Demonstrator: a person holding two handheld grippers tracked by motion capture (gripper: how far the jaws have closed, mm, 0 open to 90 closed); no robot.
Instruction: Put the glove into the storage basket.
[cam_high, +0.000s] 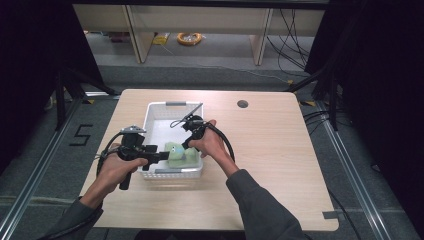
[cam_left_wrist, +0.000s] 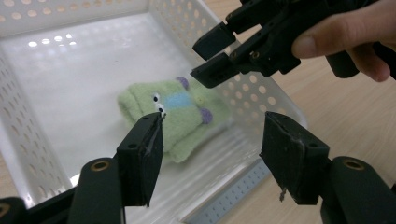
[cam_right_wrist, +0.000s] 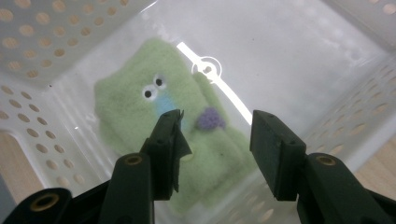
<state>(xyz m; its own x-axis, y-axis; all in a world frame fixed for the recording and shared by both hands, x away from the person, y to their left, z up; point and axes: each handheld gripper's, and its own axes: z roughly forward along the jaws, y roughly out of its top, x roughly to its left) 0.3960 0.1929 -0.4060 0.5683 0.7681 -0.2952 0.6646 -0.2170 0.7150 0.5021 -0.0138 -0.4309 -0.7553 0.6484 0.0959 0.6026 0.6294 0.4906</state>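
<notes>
A green sock with googly eyes, a blue patch and purple spots lies flat on the floor of the white basket, in the basket's near right corner, close to the perforated wall. The left gripper hovers above the basket's near edge with its jaws parted and nothing between them. The right gripper hangs over the sock inside the basket, its jaws also apart and clear of the fabric. The basket stands on a wooden table.
</notes>
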